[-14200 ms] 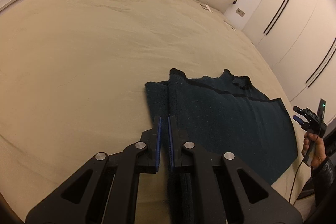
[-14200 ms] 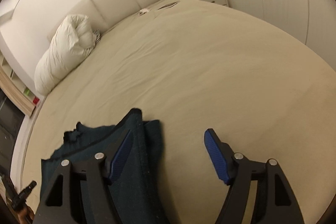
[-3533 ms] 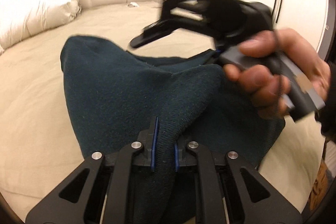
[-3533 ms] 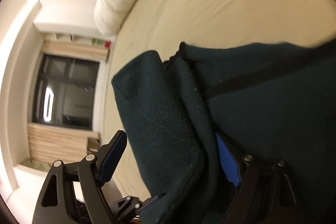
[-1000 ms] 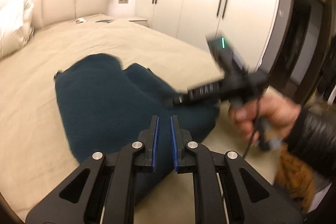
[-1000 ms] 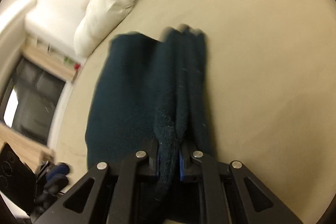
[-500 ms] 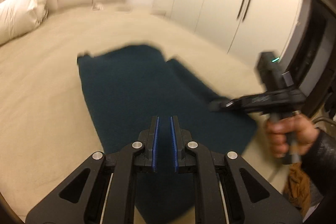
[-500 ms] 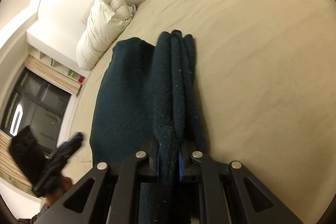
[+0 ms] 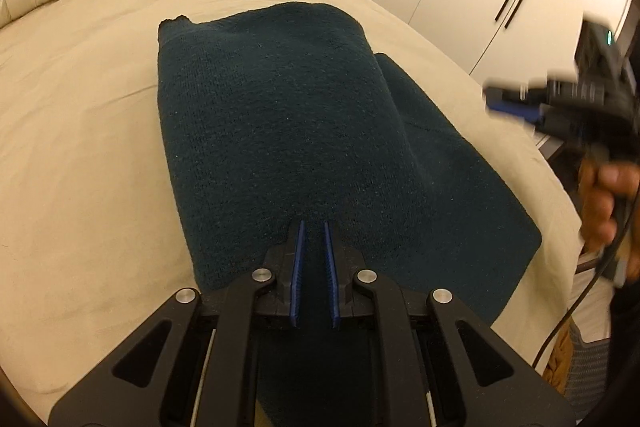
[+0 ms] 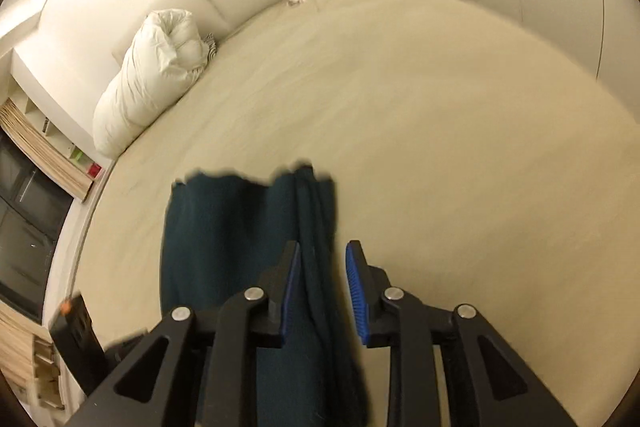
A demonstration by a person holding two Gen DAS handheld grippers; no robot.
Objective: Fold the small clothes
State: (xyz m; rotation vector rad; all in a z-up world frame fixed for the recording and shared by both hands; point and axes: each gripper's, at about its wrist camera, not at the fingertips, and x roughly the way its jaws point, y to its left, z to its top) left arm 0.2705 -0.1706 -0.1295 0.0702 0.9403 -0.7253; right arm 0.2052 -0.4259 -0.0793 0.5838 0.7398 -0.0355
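Dark teal knitted garment [image 9: 280, 115] lies folded on beige bed [image 9: 80, 131]; left gripper [image 9: 314, 227] nearly closed, empty; right gripper [image 10: 322, 255] half-open, empty, straddling the stacked right edge; should regrip the near hem squarely.

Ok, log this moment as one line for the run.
dark teal garment: folded over, flat on bed | left claw: nearly shut, empty | right claw: open, above folded edge

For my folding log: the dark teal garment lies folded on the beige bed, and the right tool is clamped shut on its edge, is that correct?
Not quite. The dark teal garment does lie folded on the beige bed, but the right tool is not clamped on it: the right wrist view shows its fingers spread apart, with the garment's folded edge lying loose between them.
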